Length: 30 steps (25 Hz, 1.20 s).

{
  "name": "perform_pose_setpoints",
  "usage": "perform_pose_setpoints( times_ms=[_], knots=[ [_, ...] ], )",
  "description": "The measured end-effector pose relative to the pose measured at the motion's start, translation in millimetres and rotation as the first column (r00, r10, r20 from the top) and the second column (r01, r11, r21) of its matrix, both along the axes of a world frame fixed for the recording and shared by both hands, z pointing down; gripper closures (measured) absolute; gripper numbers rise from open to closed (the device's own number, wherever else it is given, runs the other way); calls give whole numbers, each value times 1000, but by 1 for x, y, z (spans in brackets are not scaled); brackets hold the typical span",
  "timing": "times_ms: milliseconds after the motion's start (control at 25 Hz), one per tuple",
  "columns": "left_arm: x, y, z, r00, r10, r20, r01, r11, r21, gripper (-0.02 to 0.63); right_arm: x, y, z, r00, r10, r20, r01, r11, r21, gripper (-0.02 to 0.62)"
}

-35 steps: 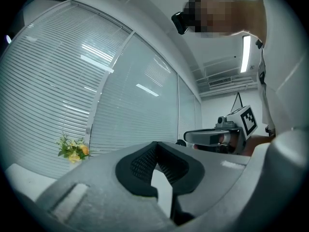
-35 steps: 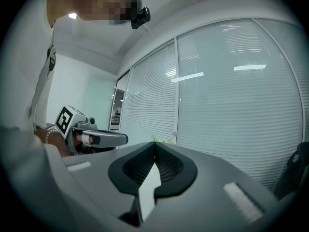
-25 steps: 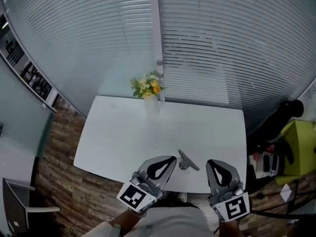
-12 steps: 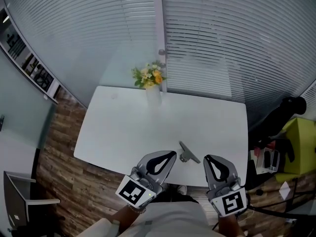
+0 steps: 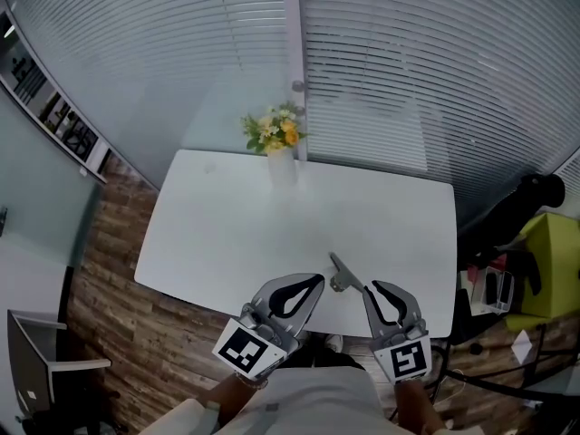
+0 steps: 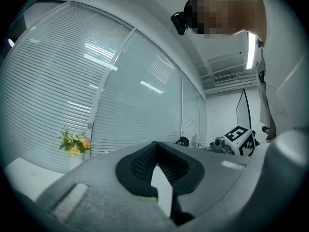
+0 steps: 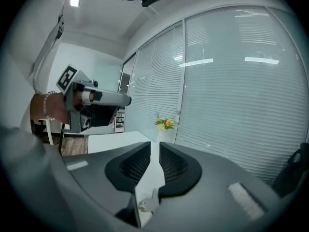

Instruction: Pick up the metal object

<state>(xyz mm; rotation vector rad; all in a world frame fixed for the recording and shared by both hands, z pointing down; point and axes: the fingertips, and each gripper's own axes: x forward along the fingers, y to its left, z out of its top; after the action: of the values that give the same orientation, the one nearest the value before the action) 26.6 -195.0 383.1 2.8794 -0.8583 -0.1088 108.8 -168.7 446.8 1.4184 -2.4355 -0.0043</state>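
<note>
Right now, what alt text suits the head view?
A metal object lies on a white table just ahead of the right gripper, whose jaws, gripping nothing, have just been opening. The left gripper is alongside; a flower vase stands beyond.

The right tongs [image 5: 376, 288] are now lower and closer to the metal object [image 5: 345, 273], with their tips just beside its near end over the tabletop [image 5: 227, 234]. The jaws have just been opening and now stand slightly apart. In the right gripper view, the metal object [image 7: 147, 204] shows low in the gap between them, and neither pad presses on it.
</note>
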Motion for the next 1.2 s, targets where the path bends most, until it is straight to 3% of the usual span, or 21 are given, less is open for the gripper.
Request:
perform_pose_setpoints(
  times_ms=[720,1200],
  knots=[
    [-1,0,6,1000,-31,0,31,999,-10,604,2,3,142,987,-55,-151,36,992,-123,499],
    [-3,-4,9,999,-50,5,50,999,-17,604,-3,1,215,966,-104,-236,72,987,-141,489]
  ],
)
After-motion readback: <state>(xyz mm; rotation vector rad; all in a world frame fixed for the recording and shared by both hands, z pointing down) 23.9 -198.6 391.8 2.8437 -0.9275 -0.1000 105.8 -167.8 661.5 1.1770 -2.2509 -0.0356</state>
